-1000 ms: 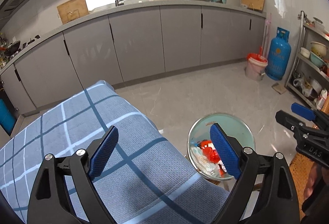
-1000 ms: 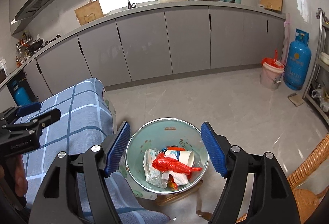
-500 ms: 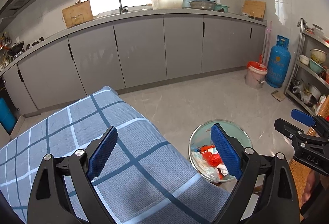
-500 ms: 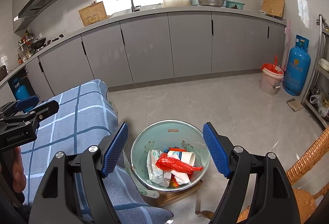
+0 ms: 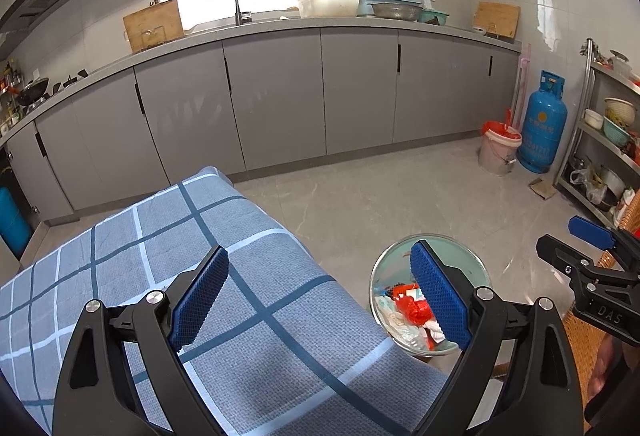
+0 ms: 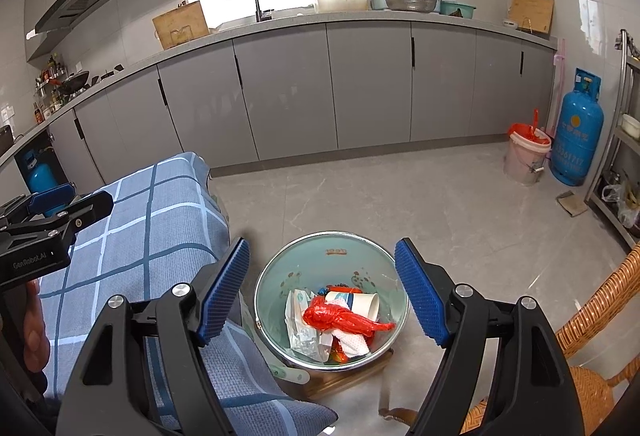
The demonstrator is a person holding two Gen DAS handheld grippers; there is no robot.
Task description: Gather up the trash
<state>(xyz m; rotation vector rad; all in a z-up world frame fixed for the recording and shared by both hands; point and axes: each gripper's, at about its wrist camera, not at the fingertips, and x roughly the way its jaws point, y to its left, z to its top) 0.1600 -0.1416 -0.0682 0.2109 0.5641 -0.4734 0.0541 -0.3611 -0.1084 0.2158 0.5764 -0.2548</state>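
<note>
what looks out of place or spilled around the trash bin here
Nothing stands out. The trash, a red bag, a paper cup and wrappers, all lies inside the bin; none shows on the floor around it. The checked cloth beside it lies flat and bare.

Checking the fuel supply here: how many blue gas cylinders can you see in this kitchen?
2. One gas cylinder stands on the floor at the right, beside the pink bucket. Another cylinder sits in the open cabinet at far left, partly hidden. Others may be hidden.
</note>
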